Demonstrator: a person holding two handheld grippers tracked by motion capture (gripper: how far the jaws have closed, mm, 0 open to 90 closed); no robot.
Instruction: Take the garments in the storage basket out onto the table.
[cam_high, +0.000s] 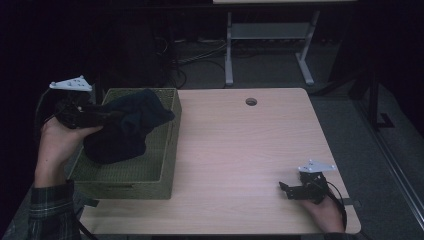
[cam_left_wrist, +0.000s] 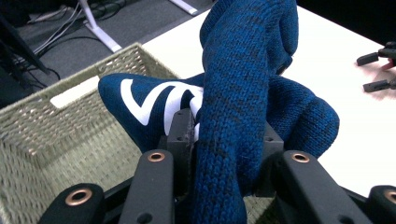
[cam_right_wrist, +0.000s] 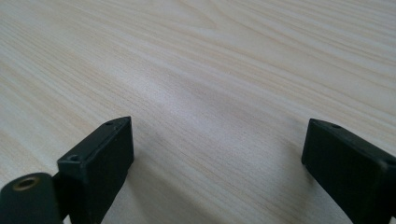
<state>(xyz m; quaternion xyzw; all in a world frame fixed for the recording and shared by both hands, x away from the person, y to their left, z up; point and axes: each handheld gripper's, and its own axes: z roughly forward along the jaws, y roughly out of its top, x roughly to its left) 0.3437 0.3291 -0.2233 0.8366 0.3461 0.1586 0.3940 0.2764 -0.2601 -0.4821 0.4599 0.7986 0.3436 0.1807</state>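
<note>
Here the left gripper (cam_high: 102, 116) is clamped on a bunched blue knit garment (cam_high: 127, 131) above the woven basket (cam_high: 167, 150) at the table's left edge, seemingly lifting it clear, while the right gripper (cam_high: 286, 190), jaws apart, idles near the front right corner.

Your left gripper (cam_high: 102, 116) clamped a dark garment (cam_high: 125, 131) that hung over the woven basket (cam_high: 167, 150) at the table's (cam_high: 240, 150) left edge. Your right gripper (cam_high: 286, 190) rested near the table's front right corner, jaws spread with nothing between them, well apart from the basket.
</note>
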